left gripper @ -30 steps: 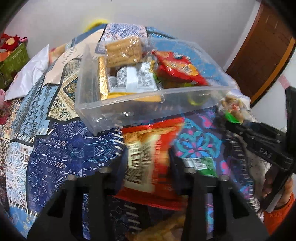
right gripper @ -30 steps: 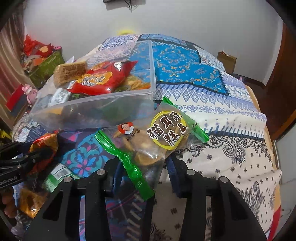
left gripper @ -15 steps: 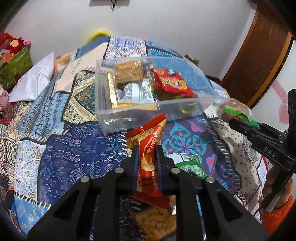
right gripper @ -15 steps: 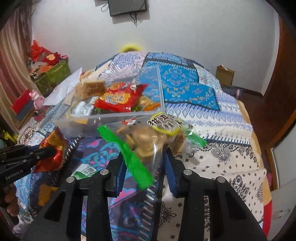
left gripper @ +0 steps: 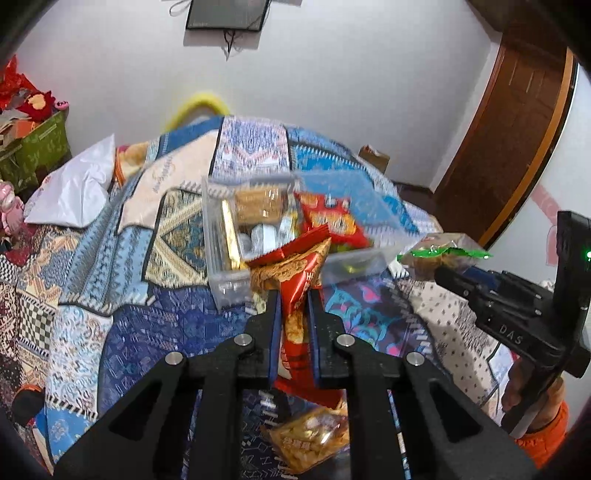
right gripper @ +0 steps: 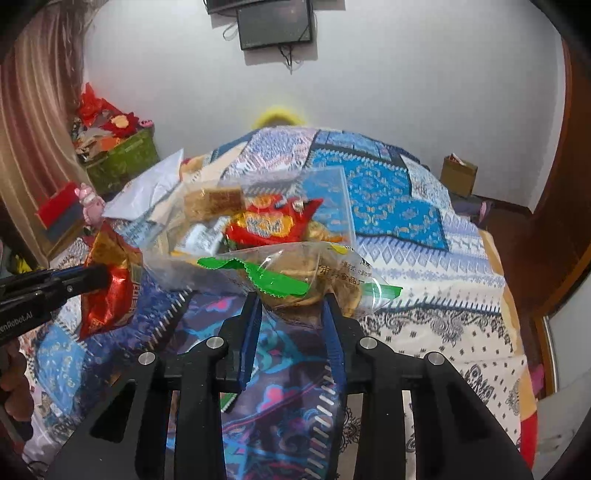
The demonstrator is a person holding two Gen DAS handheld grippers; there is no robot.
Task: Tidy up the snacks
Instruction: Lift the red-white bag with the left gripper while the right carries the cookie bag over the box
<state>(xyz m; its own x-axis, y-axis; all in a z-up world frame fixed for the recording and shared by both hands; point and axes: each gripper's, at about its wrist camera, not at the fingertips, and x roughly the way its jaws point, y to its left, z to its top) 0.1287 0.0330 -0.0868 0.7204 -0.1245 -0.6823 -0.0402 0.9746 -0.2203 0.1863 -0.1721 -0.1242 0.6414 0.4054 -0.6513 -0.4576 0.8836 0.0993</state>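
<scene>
White walls, a wall-mounted dark screen and a brown wooden door enclosed a bed covered by a blue patterned patchwork quilt, on which a clear rectangular plastic bin was set, already partly filled with wrapped snacks, among them a red crinkled packet and a tan wafer-like block. A red-and-gold foil snack bag was pinched narrowly between the blue-padded fingers of the left gripper and was held above the quilt just in front of the bin's near wall, presumably so that it could be carried over the rim and dropped inside. A clear bag of round biscuits with a green serrated seal was clamped by the right gripper, its jaws set wider around the bulkier contents, and it was raised level with the bin's near corner, apparently for the same purpose. Both grippers were held roughly level and pointed forward toward the bin from either side, the two converging on it. One more small clear packet of yellow snacks was seen lying on the quilt below the left gripper, not yet sorted.
</scene>
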